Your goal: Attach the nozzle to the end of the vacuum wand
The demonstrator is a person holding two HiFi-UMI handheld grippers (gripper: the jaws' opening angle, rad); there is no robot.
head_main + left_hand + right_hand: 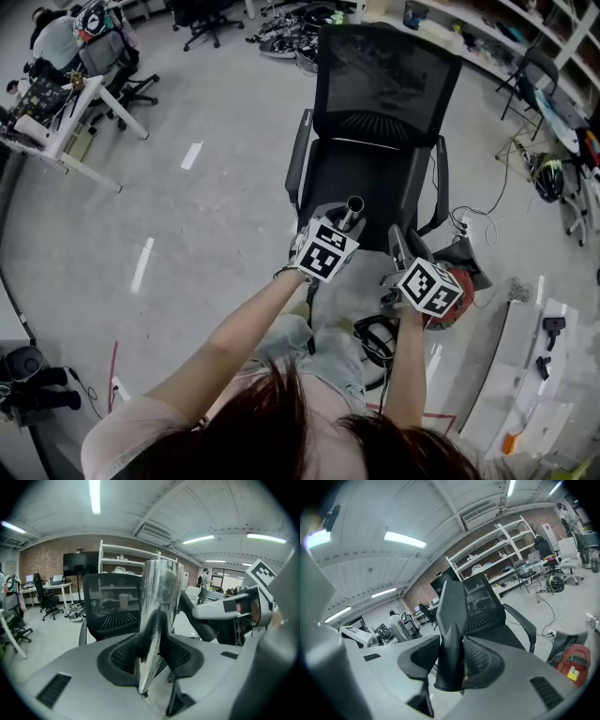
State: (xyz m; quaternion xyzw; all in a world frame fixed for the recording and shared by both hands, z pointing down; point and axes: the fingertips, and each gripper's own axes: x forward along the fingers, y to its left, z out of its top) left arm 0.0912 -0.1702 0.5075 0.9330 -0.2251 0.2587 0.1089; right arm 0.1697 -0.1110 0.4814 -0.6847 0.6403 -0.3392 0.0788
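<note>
Right tongs (449, 660) clenched on the black nozzle (452, 620); left tongs (152, 656) clenched on the shiny vacuum wand (159, 592).

The nozzle stands between the right pads, its round mouth toward the camera and its body rising past them. The wand stands likewise between the left pads, its open end clear above them. From the head view the two parts are side by side and apart, not joined, over the front edge of the seat of a black office chair (375, 122). A red vacuum body (452, 311) lies on the floor (216, 206) under the right tongs, close to the chair's side, with a coiled cable (375, 339) next to it. Bare floor opens to the left of the chair; at the right edge, white shelving (525, 375) narrows the room.
</note>
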